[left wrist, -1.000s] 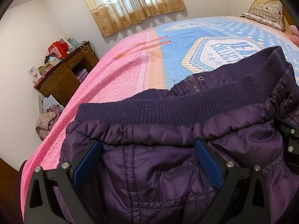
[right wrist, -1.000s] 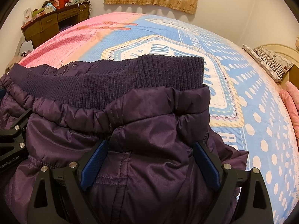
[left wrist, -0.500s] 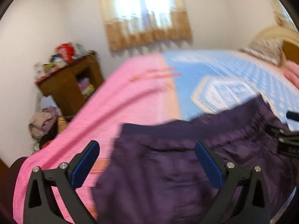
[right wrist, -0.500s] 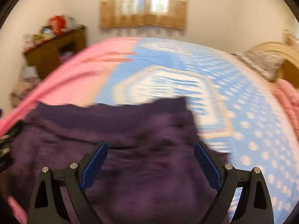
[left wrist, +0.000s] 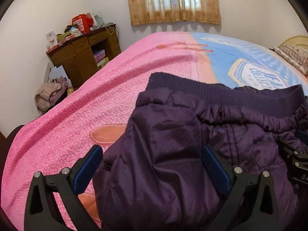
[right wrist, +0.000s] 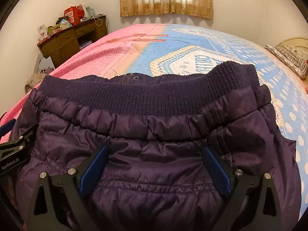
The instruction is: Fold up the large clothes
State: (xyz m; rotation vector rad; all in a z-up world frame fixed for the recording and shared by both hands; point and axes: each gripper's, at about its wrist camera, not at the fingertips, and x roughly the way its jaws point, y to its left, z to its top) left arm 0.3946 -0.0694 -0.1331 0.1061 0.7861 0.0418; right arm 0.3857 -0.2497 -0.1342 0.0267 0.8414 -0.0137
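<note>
A: Starting nearest, what is seen at the jacket (right wrist: 154,154)?

B: The right gripper (right wrist: 155,171) is seen with jaws opening wide over the padded cloth, nothing pinched. The left gripper (left wrist: 152,170) is spread wide at the jacket's left edge, unclamped.

A: And beyond the jacket?

B: Its ribbed hem (right wrist: 146,96) is laid toward the bedspread (left wrist: 96,100); a desk (left wrist: 82,57) is seen far past it.

A: What could be spoiled?

B: Slippery padding may be sprung open, or dragged by a catching finger.
</note>
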